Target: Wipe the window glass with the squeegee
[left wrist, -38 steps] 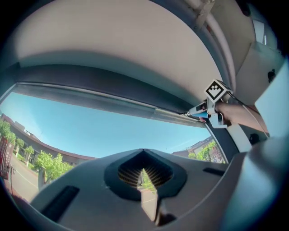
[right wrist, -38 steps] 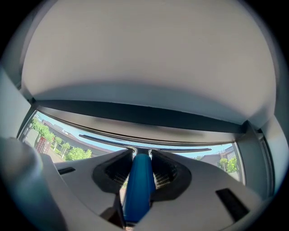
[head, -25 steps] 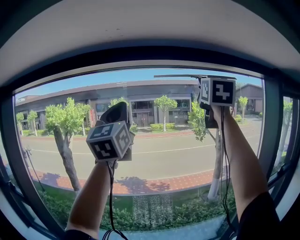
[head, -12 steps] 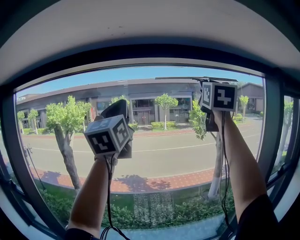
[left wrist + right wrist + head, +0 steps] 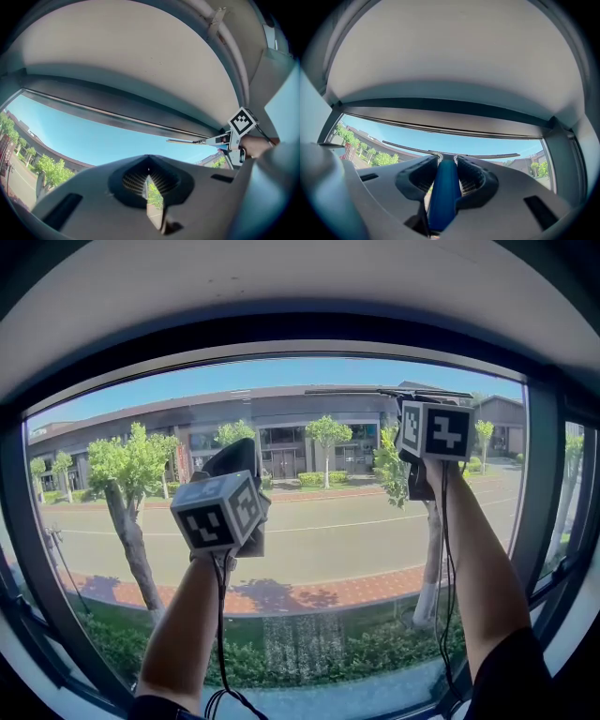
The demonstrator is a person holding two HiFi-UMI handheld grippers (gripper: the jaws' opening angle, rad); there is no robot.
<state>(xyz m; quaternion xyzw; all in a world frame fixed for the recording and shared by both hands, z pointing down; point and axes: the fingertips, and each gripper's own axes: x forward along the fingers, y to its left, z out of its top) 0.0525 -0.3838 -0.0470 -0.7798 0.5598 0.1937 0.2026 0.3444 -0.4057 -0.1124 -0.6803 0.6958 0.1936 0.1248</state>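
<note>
Squeegee [image 5: 384,392] sits high at the window glass [image 5: 309,549], just under the top frame [image 5: 281,352], its blue handle clenched in the right gripper [image 5: 446,164]. No wiped band is discernible, so the pass is judged barely begun, with the whole pane below outstanding. Left gripper [image 5: 148,177] is closed on nothing; clear run lies downward and leftward, and the side frame [image 5: 542,474] stands near the blade's right end.

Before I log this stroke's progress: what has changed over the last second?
The squeegee, clamped in the right tongs, has come slightly down from the window's top frame. The left tongs stayed shut, empty and raised; the right grip is unchanged.
</note>
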